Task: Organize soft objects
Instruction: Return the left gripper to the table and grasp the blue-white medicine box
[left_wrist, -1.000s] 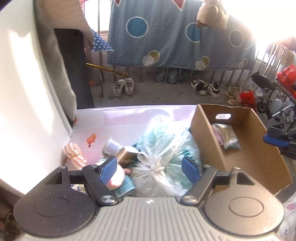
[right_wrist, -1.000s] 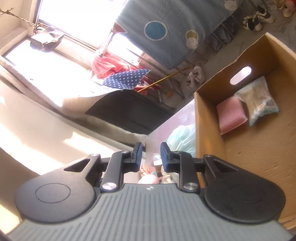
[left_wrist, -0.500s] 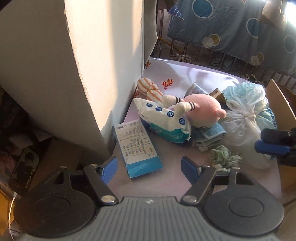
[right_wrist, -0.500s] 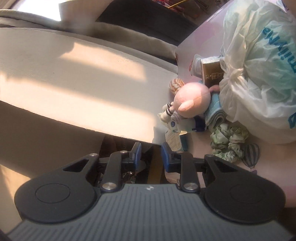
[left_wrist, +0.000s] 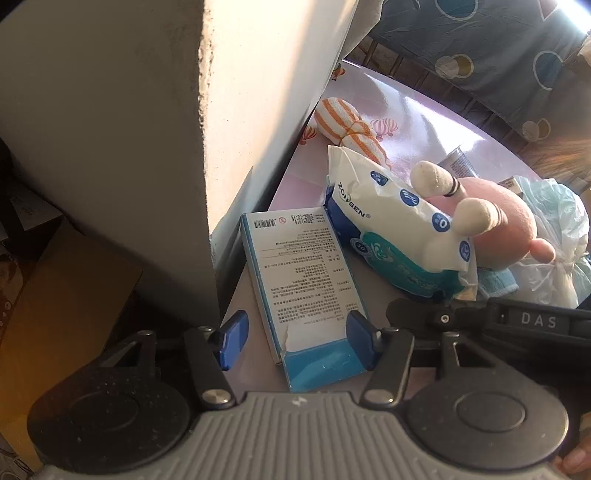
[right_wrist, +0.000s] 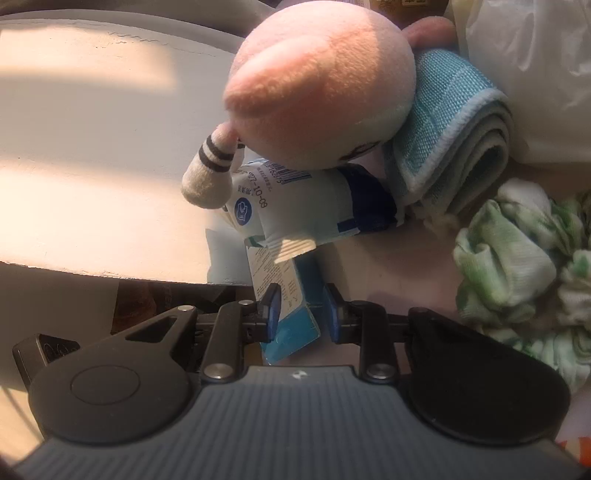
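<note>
Flat on the pink tabletop (left_wrist: 424, 122) near its left edge, hard by the white wall (left_wrist: 258, 92): a blue-and-white carton (left_wrist: 303, 288), printed face up, long axis running from the near edge away toward the wet-wipes pack (left_wrist: 388, 221), blue end nearest the camera. Straddled at that blue end by the left gripper (left_wrist: 295, 341), jaws just closing in but pads not yet pressing, one pad close at the right side, the other standing clear on the left. Above it, lying across the wipes pack: a pink plush toy (right_wrist: 321, 85), cream striped limbs pointing toward the wall. Under the plush's far side, a folded blue towel (right_wrist: 454, 140); beside that, crumpled green-and-white cloth (right_wrist: 517, 266) and a tied plastic bag (left_wrist: 554, 240). Right gripper (right_wrist: 299, 314) low over the same carton end, jaws narrowly parted, gripping nothing.
</note>
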